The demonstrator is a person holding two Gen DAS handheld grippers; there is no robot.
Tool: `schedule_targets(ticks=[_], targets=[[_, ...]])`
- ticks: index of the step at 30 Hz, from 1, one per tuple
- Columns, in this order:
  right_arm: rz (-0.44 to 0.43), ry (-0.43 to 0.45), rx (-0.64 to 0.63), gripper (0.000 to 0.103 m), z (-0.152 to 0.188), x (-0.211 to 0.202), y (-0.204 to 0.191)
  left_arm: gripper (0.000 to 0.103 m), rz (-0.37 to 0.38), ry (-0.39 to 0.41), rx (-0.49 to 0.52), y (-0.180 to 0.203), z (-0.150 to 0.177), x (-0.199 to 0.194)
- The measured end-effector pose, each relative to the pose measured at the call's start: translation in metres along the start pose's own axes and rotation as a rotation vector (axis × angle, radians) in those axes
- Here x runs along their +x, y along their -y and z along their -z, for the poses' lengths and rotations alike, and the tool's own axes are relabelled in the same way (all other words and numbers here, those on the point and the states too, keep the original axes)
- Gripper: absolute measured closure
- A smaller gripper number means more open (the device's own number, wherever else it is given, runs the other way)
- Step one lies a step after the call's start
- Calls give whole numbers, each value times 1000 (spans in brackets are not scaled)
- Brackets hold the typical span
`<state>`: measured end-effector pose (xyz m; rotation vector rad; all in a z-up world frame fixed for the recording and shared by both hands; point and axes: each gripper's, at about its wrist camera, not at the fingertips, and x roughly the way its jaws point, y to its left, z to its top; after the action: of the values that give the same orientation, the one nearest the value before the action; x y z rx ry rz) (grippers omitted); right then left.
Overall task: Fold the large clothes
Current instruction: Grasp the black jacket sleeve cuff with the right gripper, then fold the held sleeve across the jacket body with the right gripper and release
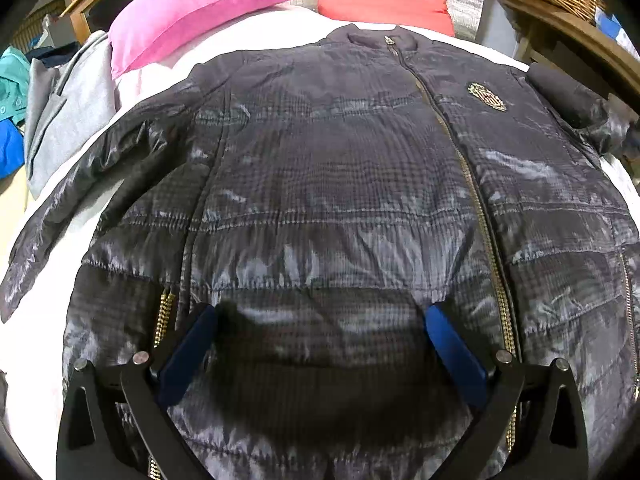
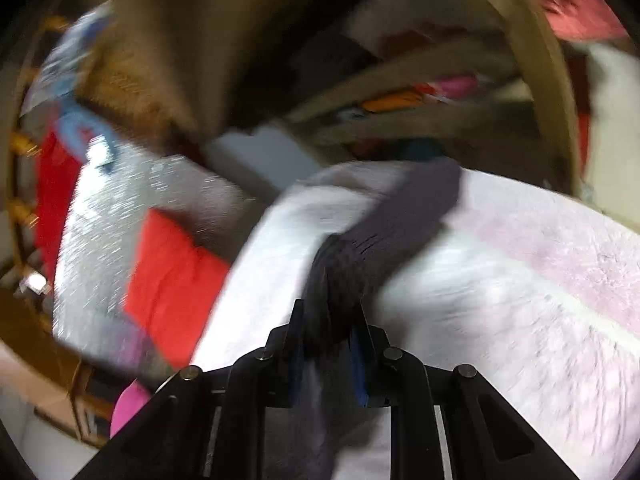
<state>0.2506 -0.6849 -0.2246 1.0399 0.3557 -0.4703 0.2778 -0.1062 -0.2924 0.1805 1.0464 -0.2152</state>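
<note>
A dark quilted jacket (image 1: 340, 200) lay flat, front up and zipped, on a bed (image 1: 160, 76) with a pink pillow (image 1: 192, 16) at its head. The left hand-held gripper (image 1: 320, 320) hovered over the hem, fingers spread wide, holding nothing. Further right, the right hand-held gripper (image 2: 330, 320) was pinching the jacket's ribbed sleeve cuff (image 2: 384, 236). No fold looked made yet; sleeves and body remained to fold.

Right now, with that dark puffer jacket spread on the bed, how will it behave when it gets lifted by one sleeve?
The jacket will probably hang floppy: its quilted panels already crease where they lie. The glossy shell looks slippery, so it may slide over the bed cover. The ribbed sleeve cuff, bunched in the right gripper, looks soft but easier to grip.
</note>
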Motion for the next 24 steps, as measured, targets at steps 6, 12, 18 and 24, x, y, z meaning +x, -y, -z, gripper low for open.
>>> schedule_targets(ticks=[6,12,18,24], targets=[[-132,-32,-213,86,37,-39,-107,0,14,-19,-29,-20,5,-22],[-189,-76,-249,86,68,-50,-161,0,-38,117,-18,-47,14,-71],[-129,-193,-42,4,71,-61,-88,0,-49,180,-4,-60,11,-88],[-102,-161,295,4,40,-42,23,0,-52,162,45,-38,0,-72]])
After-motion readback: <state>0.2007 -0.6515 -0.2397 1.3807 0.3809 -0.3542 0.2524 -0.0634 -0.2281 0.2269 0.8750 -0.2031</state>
